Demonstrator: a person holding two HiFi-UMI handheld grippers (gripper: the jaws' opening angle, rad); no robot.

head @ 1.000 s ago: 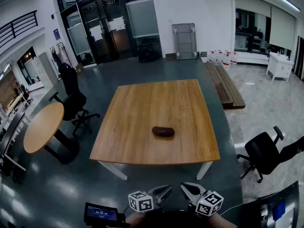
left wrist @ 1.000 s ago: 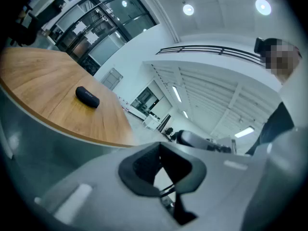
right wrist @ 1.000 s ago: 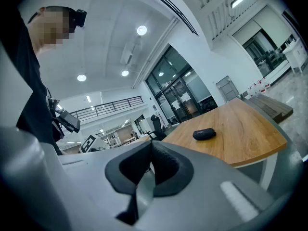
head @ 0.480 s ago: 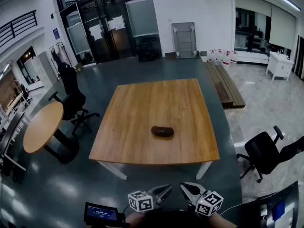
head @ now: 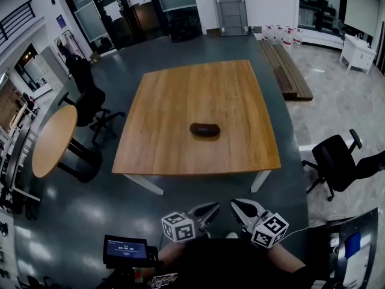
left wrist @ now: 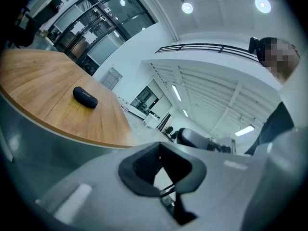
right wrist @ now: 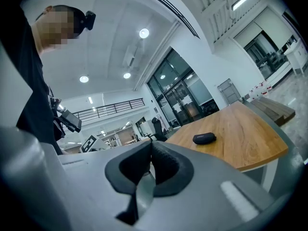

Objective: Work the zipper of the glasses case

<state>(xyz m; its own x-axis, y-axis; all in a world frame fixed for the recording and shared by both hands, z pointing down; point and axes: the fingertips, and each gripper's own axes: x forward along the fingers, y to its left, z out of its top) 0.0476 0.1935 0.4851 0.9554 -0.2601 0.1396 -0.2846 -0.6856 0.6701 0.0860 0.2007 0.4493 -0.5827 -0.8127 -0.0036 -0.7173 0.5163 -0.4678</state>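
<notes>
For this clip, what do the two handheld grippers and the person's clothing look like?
The left gripper and right gripper each have a light grey body, pointed jaws lined with black ribbed pads, and a white cube bearing black square markers. The person's clothing is dark.

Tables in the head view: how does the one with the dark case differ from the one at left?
The square table has straight edges and pale legs at its corners; the round table has a curved edge and a dark central base. The square table carries the glasses case and looks larger than the round table. Both have light wooden tops.
</notes>
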